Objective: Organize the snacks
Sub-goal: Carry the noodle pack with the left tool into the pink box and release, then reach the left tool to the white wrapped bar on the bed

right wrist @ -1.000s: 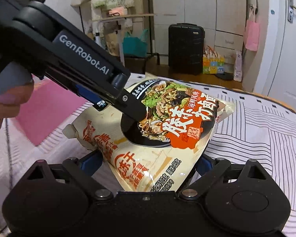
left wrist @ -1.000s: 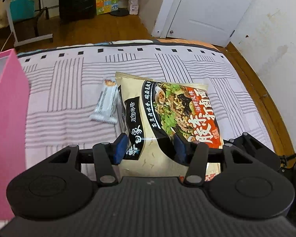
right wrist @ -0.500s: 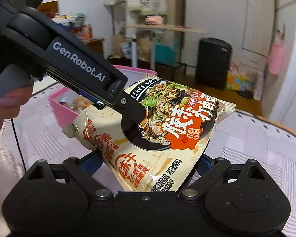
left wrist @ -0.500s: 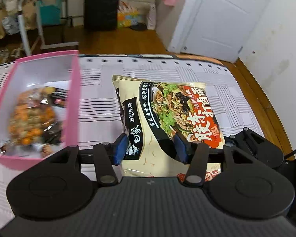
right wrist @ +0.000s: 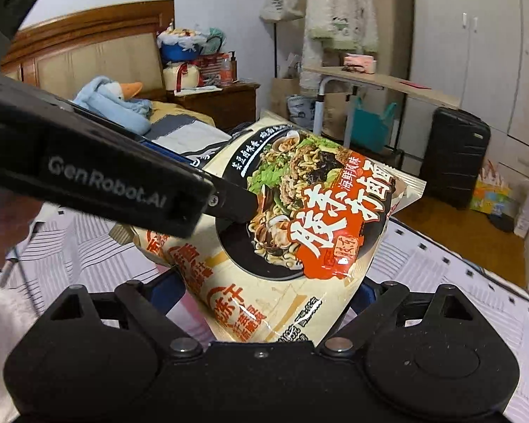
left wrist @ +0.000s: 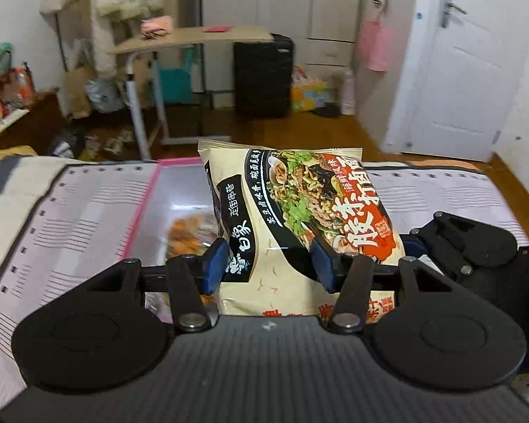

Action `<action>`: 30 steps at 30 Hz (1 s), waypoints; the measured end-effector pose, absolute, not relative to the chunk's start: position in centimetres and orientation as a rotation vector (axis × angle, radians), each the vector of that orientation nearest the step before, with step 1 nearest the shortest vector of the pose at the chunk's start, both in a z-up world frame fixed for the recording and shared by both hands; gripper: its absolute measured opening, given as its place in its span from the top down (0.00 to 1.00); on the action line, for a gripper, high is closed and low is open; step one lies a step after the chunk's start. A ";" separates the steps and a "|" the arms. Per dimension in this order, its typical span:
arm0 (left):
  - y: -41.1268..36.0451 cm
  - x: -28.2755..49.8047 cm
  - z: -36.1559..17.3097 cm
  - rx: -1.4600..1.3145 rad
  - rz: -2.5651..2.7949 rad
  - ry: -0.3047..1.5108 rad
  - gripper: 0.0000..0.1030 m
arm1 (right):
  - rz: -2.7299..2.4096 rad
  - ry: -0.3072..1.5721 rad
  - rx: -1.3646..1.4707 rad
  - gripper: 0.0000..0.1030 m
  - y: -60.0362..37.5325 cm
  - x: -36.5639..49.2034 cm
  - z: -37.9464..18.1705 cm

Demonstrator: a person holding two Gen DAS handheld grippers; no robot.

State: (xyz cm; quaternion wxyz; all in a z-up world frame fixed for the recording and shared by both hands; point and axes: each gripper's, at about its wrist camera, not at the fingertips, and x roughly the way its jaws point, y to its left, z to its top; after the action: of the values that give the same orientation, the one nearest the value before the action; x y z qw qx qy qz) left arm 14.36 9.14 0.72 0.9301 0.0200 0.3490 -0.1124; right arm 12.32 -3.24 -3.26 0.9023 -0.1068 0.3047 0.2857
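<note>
Both our claws grip one noodle packet above the bed.

Our left gripper (left wrist: 269,264) pinches the noodle packet (left wrist: 299,211), and our right gripper (right wrist: 264,289) clamps its lower end, holding it over the pink bin (left wrist: 148,201). Beneath lies a striped bedspread (left wrist: 70,211); beyond stand a folding table (left wrist: 194,37), black suitcase (left wrist: 262,77), wooden floor (left wrist: 299,134) and white door (left wrist: 472,60).

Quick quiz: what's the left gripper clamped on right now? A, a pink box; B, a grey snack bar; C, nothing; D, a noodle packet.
D: the left gripper has its blue pads pressed against both sides of the noodle packet, held above the pink box.
</note>
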 end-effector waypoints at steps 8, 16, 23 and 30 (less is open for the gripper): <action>12.6 21.9 -2.3 0.008 -0.138 0.747 0.51 | 0.665 0.711 -0.149 0.08 0.1 19.4 -5.8; 14.7 27.8 -6.2 -0.059 -0.138 0.832 0.50 | 0.631 0.849 -0.164 0.07 2.2 24.1 -8.7; 14.8 27.0 -6.1 -0.034 -0.081 0.806 0.37 | 0.666 0.815 -0.207 0.06 0.5 22.8 -8.0; 13.7 22.7 -3.6 0.016 -0.139 0.795 0.37 | 0.658 0.716 -0.186 0.05 -4.4 17.5 -4.6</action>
State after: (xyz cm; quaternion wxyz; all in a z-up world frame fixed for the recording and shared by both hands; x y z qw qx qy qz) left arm 22.68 13.73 -3.64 0.9196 0.0080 0.3869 -0.0676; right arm 17.47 -4.36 -4.58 0.8801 -0.0890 0.3435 0.3156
